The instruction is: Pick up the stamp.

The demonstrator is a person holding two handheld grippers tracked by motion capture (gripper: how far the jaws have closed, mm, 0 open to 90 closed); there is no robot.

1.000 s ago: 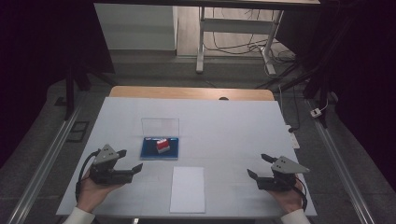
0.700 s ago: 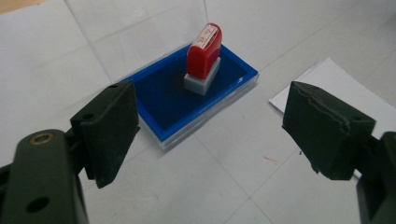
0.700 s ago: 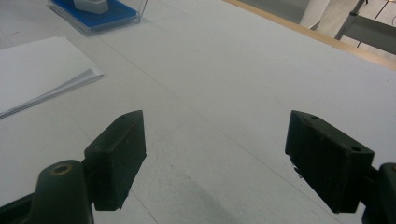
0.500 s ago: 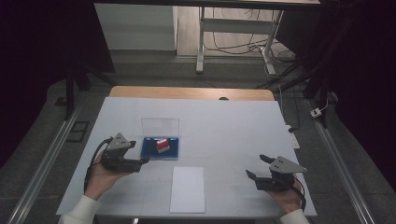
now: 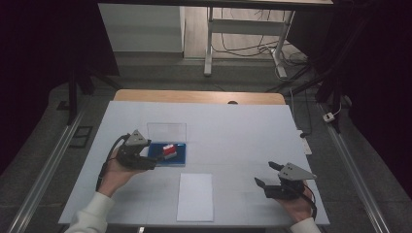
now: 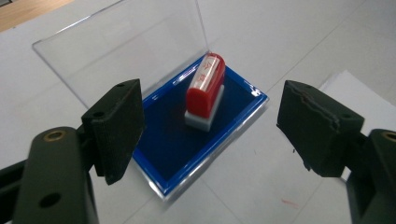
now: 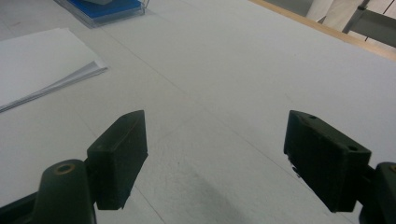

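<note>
Over blue ink pad tray [image 6: 187, 144], left hand-held gripper [image 6: 210, 121] spread, jaws just narrowing, approaching red plastic stamp [image 6: 205, 91]; next: straddle, pinch. Right hand-held gripper [image 7: 215, 154] spread, idle.

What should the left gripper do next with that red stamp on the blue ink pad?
Probably ease the left gripper forward and down until its open jaws straddle the red stamp with the white base. The stamp stands untouched on the blue ink pad, ahead of both pads; the clear lid is up.

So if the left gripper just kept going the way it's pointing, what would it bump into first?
Probably the red stamp standing on the blue ink pad; the left gripper points at it with open jaws, though depth is hard to judge.
</note>
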